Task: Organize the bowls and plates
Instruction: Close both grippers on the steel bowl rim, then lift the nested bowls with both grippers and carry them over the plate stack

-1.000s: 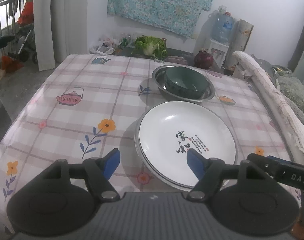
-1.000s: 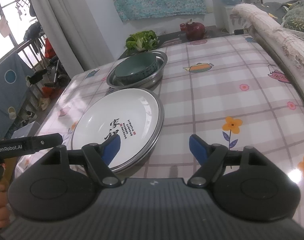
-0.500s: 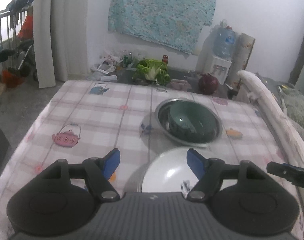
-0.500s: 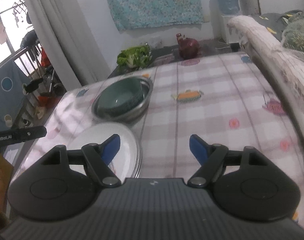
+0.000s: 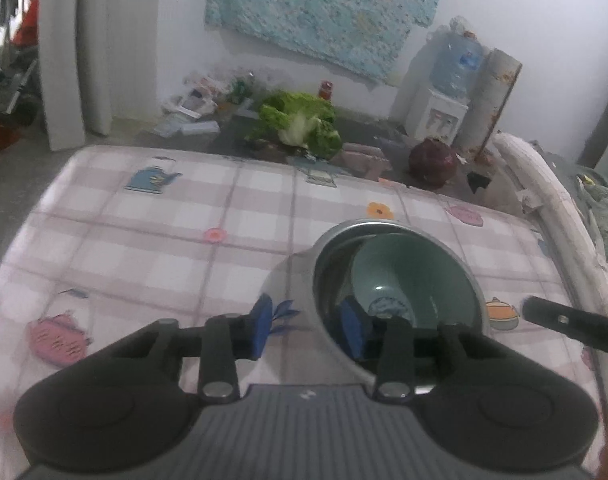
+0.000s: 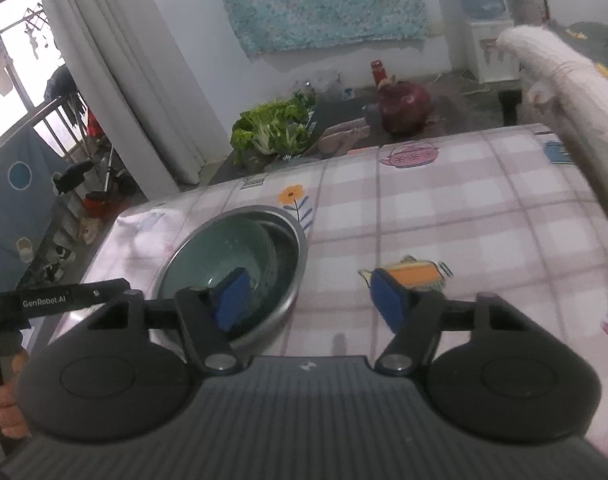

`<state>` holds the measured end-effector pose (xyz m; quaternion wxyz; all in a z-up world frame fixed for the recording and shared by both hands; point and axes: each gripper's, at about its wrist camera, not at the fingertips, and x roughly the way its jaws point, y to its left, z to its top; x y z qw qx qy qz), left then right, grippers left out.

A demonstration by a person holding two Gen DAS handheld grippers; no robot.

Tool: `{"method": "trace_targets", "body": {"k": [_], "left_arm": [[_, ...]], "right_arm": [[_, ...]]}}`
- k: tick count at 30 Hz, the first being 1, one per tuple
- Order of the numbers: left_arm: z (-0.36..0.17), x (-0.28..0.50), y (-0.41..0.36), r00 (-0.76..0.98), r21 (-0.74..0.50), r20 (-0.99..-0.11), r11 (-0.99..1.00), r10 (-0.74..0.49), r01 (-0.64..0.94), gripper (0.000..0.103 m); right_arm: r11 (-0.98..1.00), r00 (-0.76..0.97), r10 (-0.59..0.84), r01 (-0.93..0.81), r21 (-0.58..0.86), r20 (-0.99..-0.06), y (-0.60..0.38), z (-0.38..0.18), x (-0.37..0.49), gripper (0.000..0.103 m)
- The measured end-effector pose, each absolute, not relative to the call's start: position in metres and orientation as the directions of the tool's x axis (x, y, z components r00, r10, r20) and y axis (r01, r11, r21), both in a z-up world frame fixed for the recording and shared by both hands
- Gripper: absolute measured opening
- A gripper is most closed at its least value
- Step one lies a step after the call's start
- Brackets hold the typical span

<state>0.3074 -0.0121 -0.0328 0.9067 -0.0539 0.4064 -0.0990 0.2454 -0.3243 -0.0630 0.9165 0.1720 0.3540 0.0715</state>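
Observation:
A steel basin (image 5: 384, 225) holding a green bowl (image 5: 408, 276) stands on the checked tablecloth. My left gripper (image 5: 307, 329) straddles the basin's left rim, one blue pad outside and the other inside. Its jaws are closing, with a gap still showing on both sides of the rim. In the right wrist view, the basin (image 6: 301, 248) and the bowl (image 6: 224, 252) lie at lower left. My right gripper (image 6: 310, 300) straddles the right rim, left pad inside and right pad over the cloth. Its jaws are closing too and do not press on the rim.
Past the table's far edge lie a cabbage (image 5: 300, 124) and a dark red pot (image 5: 432, 160), with a water dispenser (image 5: 444, 116) behind. A white padded rail (image 6: 572, 92) borders the table's right side. A hand (image 6: 4, 412) holds the left gripper's handle.
Both grippers moved forward over the white plates to the steel basin, and the plates dropped out of view. Both pairs of jaws have narrowed, the left more than the right.

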Motion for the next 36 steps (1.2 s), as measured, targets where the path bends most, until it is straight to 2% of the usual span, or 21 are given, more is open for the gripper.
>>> {"method": "trace_targets", "body": {"k": [3,9,18,20,36], "left_arm": [[-0.043,0.321,-0.02,0.625,-0.162,-0.751,0.976,-0.216,0.142,0.026],[-0.06,0.334,-0.027,0.587,-0.143,-0.784,0.979,-0.203,0.147,0.02],[-0.076,0.351,-0.036,0.553,-0.124,-0.811,0.98,-0.19,0.155,0.019],[-0.078,0.355,-0.036,0.548,-0.14,-0.812,0.978,-0.201,0.152,0.016],[-0.085,0.366,-0.026,0.554,-0.237,-0.792,0.965,-0.257,0.109,0.012]], "right_arm": [[0.929,0.721,0.254,0.004,0.371,-0.644,-0.323,-0.074,0.268,0.05],[0.922,0.677,0.281,0.006,0.388,-0.68,-0.319,-0.096,0.29,0.037],[0.922,0.629,0.305,-0.006,0.388,-0.716,-0.305,-0.114,0.314,0.029],[0.916,0.625,0.314,-0.003,0.4,-0.715,-0.304,-0.117,0.317,0.027],[0.883,0.611,0.361,0.02,0.47,-0.705,-0.308,-0.125,0.329,0.025]]}}
